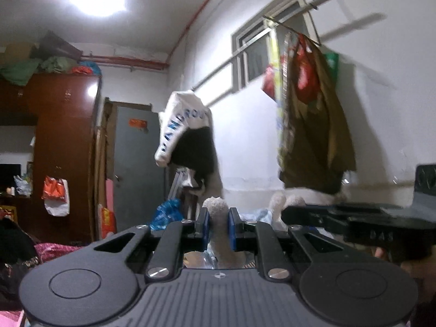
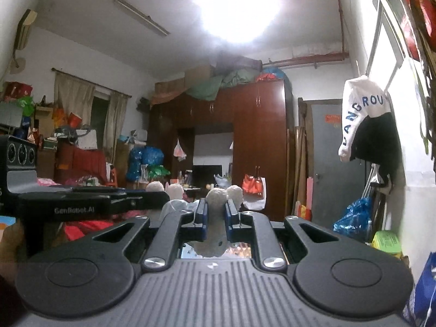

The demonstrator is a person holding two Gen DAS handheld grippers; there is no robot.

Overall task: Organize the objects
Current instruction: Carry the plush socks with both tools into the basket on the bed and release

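A white plush toy hangs between both grippers, held up at room height. In the left wrist view one fuzzy limb (image 1: 216, 209) stands upright between the blue pads (image 1: 205, 226), and my left gripper (image 1: 218, 218) is shut on it. More white plush (image 1: 283, 204) shows to the right, beside the tip of my right gripper (image 1: 294, 214). In the right wrist view my right gripper (image 2: 216, 209) is shut on another fuzzy limb (image 2: 216, 197). Rounded plush ends (image 2: 155, 186) stick up near my left gripper (image 2: 160, 199). The toy's body is mostly hidden below both grippers.
A dark red wardrobe (image 2: 259, 141) with bundles on top fills the far wall, beside a grey door (image 2: 327, 163). Clothes hang from a wall rail: a white lettered top (image 1: 182, 125) and an olive garment (image 1: 313, 125). Bags and clutter (image 2: 147, 160) lie at the left.
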